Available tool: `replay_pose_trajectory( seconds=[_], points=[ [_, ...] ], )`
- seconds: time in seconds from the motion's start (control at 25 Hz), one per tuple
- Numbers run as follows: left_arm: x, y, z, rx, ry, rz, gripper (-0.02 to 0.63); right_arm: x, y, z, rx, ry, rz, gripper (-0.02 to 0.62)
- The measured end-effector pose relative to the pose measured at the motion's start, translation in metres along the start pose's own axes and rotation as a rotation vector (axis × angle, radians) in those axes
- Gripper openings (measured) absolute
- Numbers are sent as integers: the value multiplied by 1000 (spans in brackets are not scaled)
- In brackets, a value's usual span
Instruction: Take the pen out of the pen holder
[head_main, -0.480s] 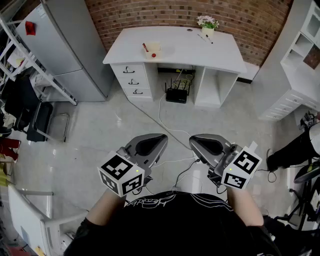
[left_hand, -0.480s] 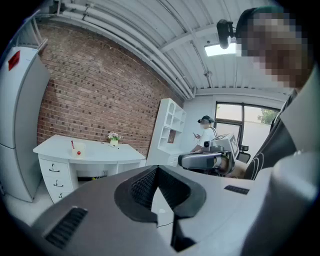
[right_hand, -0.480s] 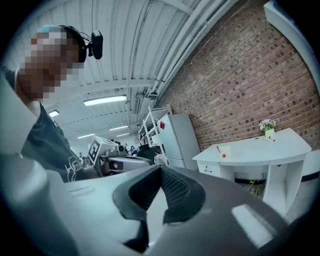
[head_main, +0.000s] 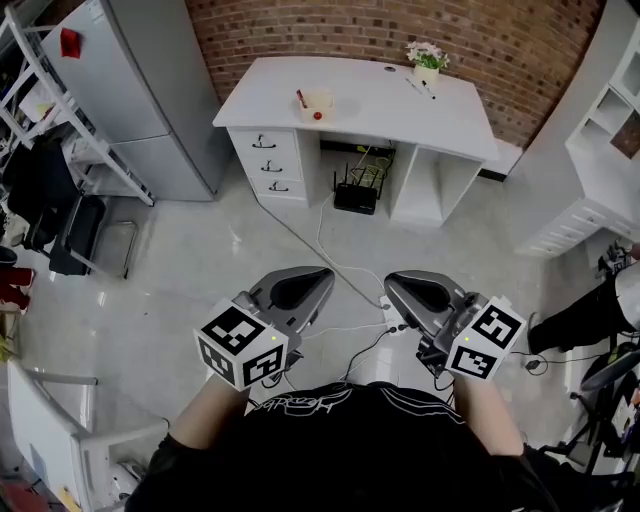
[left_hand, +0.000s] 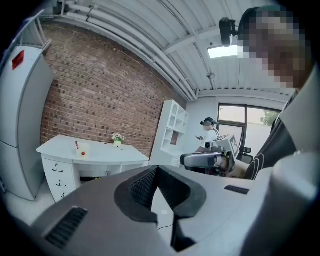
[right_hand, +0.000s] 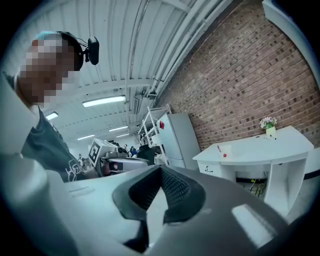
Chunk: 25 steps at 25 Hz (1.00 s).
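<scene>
1. Left gripper (head_main: 316, 280): held low in front of the person's torso, over the floor (head_main: 200, 260). Jaws closed tip to tip, nothing between them.
2. Right gripper (head_main: 398, 284): just beside the left, same height, roughly level. Jaws also closed and empty (each gripper's view shows its pads meeting in a V).
3. Cables (head_main: 330, 250) run across the floor from under the grippers towards the desk (head_main: 390, 110).
4. Desk is white and well apart from both grippers: drawers on the left side, a router (head_main: 357, 195) in the open bay under it.
5. Holder (head_main: 321, 100) sits on the desk's left half, upright. The pen (head_main: 300, 98) is red, stands in it and leans left. A small red thing (head_main: 318, 116) lies just in front of the holder (can't tell what it is).
6. Flower pot (head_main: 427, 62) stands at the desk's far right, with loose pens (head_main: 418, 88) beside it.
7. Grey fridge (head_main: 130, 80) left of the desk, white shelf (head_main: 610, 150) to the right, brick wall (head_main: 330, 30) behind.
</scene>
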<state>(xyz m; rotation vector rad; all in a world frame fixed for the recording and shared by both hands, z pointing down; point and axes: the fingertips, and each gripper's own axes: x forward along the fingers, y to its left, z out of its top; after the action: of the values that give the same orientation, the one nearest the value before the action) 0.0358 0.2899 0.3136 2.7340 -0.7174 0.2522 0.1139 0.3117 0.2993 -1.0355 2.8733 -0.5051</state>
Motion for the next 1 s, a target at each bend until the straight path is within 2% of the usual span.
replay_pose_trajectory(
  seconds=[0.24,0.48,0.68,1.0],
  points=[
    [-8,8,8,17,-3,30,3,-8,-2,4,28,-23,-11,3],
    [-24,16,31,46,-32,53,3,-3,4,23,-9,-25,-4,3],
    [-30,33,38,25,-51,83,3,13,-2,29,-37,-10,22,3],
    [-2,83,41,3,-26,119,3,61,-55,34,8,10,78,3]
  ],
)
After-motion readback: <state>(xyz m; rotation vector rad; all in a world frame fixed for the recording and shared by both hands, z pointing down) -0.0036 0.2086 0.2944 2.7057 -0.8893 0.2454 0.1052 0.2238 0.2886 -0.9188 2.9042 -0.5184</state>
